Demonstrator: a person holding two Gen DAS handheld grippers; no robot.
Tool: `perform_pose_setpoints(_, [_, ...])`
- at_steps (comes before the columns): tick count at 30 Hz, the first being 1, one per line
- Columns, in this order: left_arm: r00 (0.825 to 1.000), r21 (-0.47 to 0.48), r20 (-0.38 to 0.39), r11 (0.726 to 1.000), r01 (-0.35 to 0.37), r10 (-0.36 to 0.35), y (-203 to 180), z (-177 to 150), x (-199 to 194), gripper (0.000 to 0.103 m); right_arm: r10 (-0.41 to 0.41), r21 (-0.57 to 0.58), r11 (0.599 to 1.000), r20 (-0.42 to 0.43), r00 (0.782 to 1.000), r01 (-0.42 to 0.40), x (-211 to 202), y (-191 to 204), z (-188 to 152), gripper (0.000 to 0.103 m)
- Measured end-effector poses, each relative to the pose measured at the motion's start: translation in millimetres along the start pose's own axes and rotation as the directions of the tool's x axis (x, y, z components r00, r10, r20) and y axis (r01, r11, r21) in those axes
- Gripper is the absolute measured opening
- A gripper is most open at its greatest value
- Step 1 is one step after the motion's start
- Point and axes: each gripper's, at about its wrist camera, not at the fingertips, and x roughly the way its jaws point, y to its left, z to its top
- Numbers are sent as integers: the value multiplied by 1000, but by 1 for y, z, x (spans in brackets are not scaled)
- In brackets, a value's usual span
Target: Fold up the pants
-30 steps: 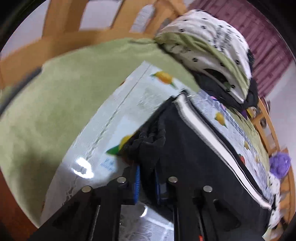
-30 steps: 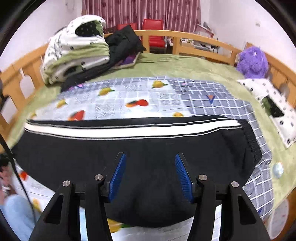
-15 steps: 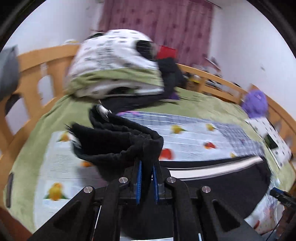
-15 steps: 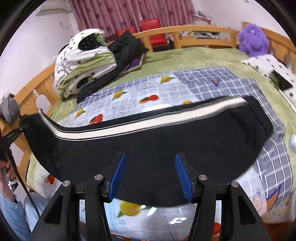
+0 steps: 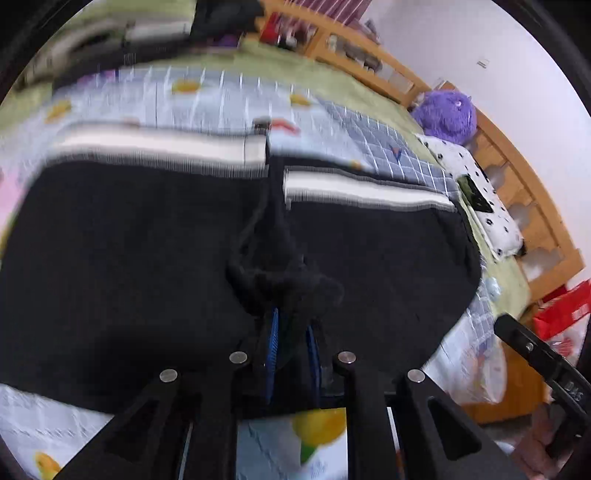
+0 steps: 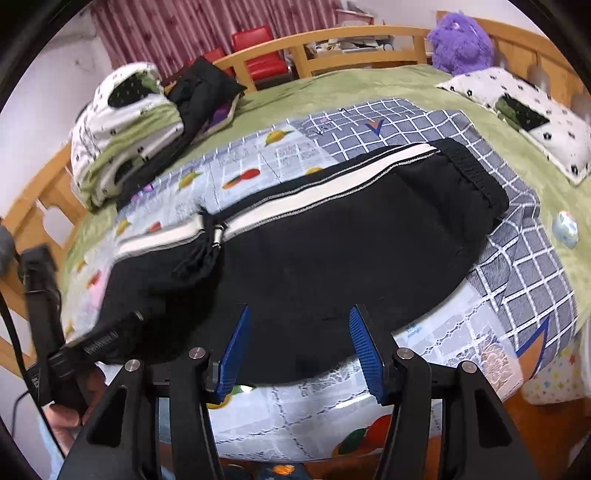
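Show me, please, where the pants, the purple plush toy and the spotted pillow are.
pants (image 6: 332, 258): right wrist view, on the black cloth.
purple plush toy (image 6: 460, 38): right wrist view, on its body.
spotted pillow (image 6: 554, 127): right wrist view, on its white cover.

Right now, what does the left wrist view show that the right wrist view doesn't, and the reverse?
Left wrist only: the left gripper, whose jaws have just been opening, with bunched black cuff fabric between its pads.

Right wrist only: the right gripper, open and empty, plus the folded bedding pile, red chairs and curtain.

Both: the black pants with their white stripe, one leg folded over, the fruit-print cloth and the purple plush toy.
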Motion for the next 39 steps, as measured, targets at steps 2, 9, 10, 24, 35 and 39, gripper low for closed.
perform_pose_setpoints(2, [1000,-3,18,1000,23,-23,7,-2,-19,22,-10,-39,999,-9,1000,9,3,7,-2,56])
perform_pose_setpoints(9, [961,36,227,985,-168,156,31,28,-113,62,34,-149,988,-37,999,-39,18,46,-3,56])
perform_pose_setpoints(10, [949,39,247,977,-210,194,38,34,-127,62,42,-157,986,-54,998,-50,23,54,0,56])
perform_pose_setpoints(24, [925,-124,269,962,-244,269,146,45,-146,67,19,-319,945,-179,984,-77,129,143,-8,15])
perform_pose_setpoints(35, [911,-146,306,959,-241,276,159,41,-159,67,152,-144,971,-247,957,-192,115,110,-12,39])
perform_pose_setpoints(39, [917,-144,299,962,-231,265,160,40,-157,67,118,-169,975,-153,981,-143,114,118,7,60])
